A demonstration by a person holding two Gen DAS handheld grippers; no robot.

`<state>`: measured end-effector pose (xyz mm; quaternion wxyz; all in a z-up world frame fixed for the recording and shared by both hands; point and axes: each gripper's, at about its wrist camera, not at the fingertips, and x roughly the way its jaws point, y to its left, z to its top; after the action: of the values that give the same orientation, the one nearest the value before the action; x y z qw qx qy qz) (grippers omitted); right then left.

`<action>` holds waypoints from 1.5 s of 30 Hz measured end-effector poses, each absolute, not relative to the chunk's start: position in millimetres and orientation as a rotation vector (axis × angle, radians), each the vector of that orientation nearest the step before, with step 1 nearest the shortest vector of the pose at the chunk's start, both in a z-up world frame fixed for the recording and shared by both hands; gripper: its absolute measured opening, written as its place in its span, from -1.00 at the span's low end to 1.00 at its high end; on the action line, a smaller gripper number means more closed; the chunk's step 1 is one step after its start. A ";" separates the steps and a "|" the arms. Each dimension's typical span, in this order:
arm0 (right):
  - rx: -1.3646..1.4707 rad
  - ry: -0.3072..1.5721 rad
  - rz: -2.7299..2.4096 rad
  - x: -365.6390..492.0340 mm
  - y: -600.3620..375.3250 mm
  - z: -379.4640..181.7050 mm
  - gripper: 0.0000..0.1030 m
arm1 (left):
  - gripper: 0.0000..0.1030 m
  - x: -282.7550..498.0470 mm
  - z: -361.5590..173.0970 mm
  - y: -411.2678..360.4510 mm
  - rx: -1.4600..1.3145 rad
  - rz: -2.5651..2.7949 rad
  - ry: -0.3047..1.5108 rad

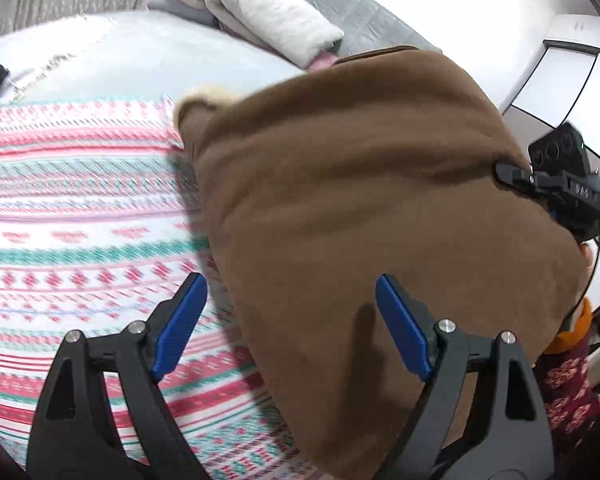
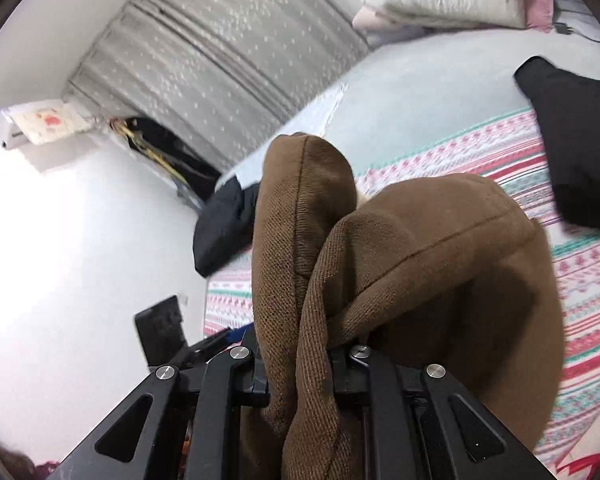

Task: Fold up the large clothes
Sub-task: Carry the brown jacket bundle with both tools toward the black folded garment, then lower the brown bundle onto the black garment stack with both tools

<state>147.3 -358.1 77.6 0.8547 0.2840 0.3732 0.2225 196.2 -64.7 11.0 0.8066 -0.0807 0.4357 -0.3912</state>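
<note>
Brown coat (image 1: 380,200) pinched by right gripper (image 2: 298,376) above patterned blanket (image 1: 80,208).
Left gripper (image 1: 288,320) stood spread, empty; white pillows (image 1: 272,12) lay at 12 o'clock.

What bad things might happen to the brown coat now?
1. Only the right gripper pinches the brown coat, on a thick bunch of cloth. The left gripper is open and holds nothing, so the heavy coat might slip out or sag crooked.
2. The black garment lies close by on the patterned blanket. A swinging coat could drag over it and mess it up.
</note>
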 end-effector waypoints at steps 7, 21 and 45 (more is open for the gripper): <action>0.730 0.935 0.202 114.5 -448.0 -46.7 -0.21 | 0.87 194.9 -39.3 -94.1 -0.175 -0.902 1.074; 0.794 0.982 0.213 115.1 -476.2 -94.6 0.71 | 1.00 216.8 -101.2 -105.6 -0.510 -1.032 1.311; 0.583 1.126 0.535 142.2 -286.9 -85.0 0.36 | 0.80 156.5 -63.4 80.9 -0.310 -0.759 1.322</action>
<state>142.2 -286.9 -85.0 0.7726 0.2689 0.5196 0.2467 156.5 80.9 -63.4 0.7125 -0.1399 0.5962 -0.3425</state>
